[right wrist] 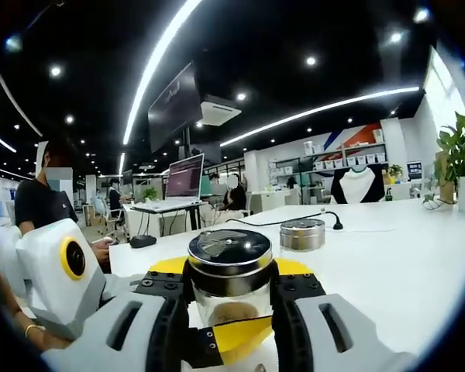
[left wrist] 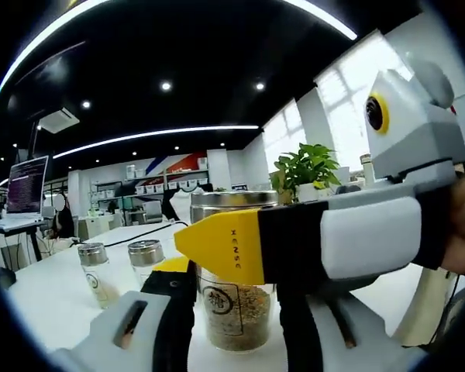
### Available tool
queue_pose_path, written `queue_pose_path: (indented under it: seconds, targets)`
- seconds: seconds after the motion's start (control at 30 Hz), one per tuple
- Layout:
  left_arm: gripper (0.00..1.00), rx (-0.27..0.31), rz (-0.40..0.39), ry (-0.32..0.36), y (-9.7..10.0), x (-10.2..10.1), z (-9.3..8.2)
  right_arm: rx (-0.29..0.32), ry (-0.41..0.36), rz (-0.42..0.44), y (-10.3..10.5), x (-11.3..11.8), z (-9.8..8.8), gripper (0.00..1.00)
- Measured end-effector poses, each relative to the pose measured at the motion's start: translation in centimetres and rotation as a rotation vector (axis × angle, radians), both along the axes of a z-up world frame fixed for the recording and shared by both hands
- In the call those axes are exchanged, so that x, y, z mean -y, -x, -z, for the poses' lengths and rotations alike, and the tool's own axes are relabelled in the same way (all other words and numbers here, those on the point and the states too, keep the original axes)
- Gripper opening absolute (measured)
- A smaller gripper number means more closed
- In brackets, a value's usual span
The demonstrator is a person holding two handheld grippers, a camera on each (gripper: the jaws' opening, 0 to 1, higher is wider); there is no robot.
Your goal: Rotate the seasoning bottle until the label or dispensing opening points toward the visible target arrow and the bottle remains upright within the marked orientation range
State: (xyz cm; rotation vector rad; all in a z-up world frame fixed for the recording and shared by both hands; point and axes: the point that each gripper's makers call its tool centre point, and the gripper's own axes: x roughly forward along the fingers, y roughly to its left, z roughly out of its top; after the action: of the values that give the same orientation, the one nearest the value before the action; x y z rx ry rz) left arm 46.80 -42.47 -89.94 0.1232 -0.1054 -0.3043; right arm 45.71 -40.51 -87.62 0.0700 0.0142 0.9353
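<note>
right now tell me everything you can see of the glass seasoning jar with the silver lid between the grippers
The clear glass seasoning jar with a shiny silver metal lid stands upright on the white table. It is roughly half full of tan granular seasoning and bears a dark square-framed label with a character, facing the left gripper view. The right gripper has its black jaws closed against its sides just below the lid. The left gripper flanks it with yellow-tipped jaws; contact there is unclear.

Low in the left gripper view, the clear seasoning bottle (left wrist: pixel 234 298) holds tan grains under a silver lid, with a dark-outlined label. The right hand-held gripper (left wrist: pixel 217 246) crossing it has yellow tips, black and pale grey bands. The bench (right wrist: pixel 387 256) is white.
</note>
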Motion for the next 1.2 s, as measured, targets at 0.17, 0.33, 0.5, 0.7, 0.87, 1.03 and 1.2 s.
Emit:
queue_pose_path:
  seconds: [0.17,0.33,0.5,0.7,0.87,1.03,1.2]
  targets:
    - [0.43,-0.003,0.021,0.004,0.1,0.2,-0.1,0.014,0.009,-0.021,0.1,0.1,-0.1,0.38]
    - [0.49,-0.067,0.114,-0.022,0.1,0.7,0.5,0.012,0.017,0.000,-0.4,1.0,0.3,0.37]
    - [0.52,-0.067,0.141,-0.023,-0.1,0.6,0.1,0.041,0.024,0.020,-0.6,1.6,0.0,0.37]
    - [0.54,-0.063,0.161,-0.058,0.2,0.9,0.1,0.039,0.014,0.034,-1.5,2.7,-0.1,0.37]
    - [0.54,-0.096,0.170,-0.126,0.8,0.6,0.9,0.044,0.013,0.073,-2.8,4.5,-0.5,0.37]
    - [0.59,-0.146,0.222,-0.126,1.1,0.7,1.6,0.047,0.015,0.101,-4.2,6.2,-0.9,0.37]
    - [0.73,-0.169,0.245,-0.128,1.5,0.5,1.7,0.057,0.025,0.113,-5.1,7.3,-1.5,0.37]
